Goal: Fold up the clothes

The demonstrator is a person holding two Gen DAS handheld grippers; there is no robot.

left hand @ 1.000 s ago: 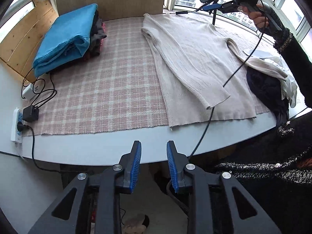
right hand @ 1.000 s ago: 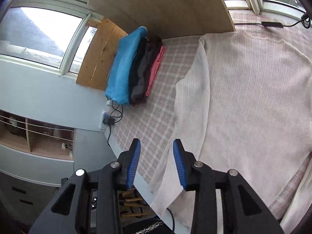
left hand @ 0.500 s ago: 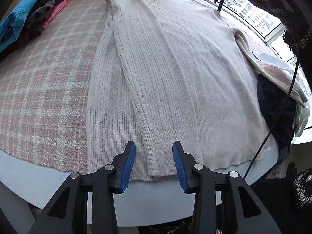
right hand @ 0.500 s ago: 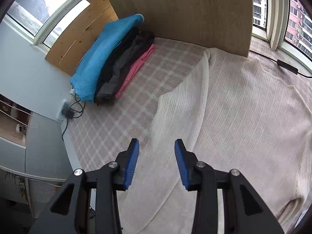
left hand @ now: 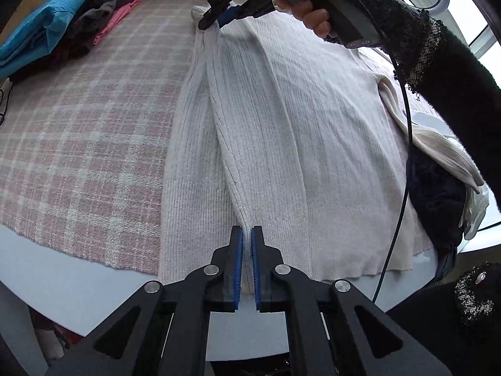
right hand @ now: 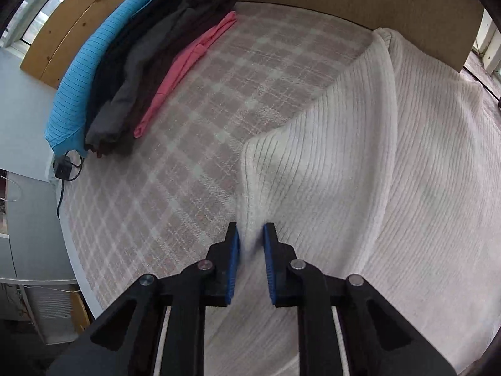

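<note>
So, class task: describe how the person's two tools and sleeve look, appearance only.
Both the left tool and the right tool have black angular fingers with silver rivets and ribbed blue pads. In the left wrist view the right tool has a grey handle, white lettering on its black body and a black cable. The sleeve is black knit with a speckled tweed cuff.

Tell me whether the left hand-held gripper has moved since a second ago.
Yes. The left hand-held gripper came forward from off the table edge and now pinches the cream sweater's hem.

Soft daylight from the windows (left hand: 488,31), strong fisheye bending at the edges, slight blur near the tools.
</note>
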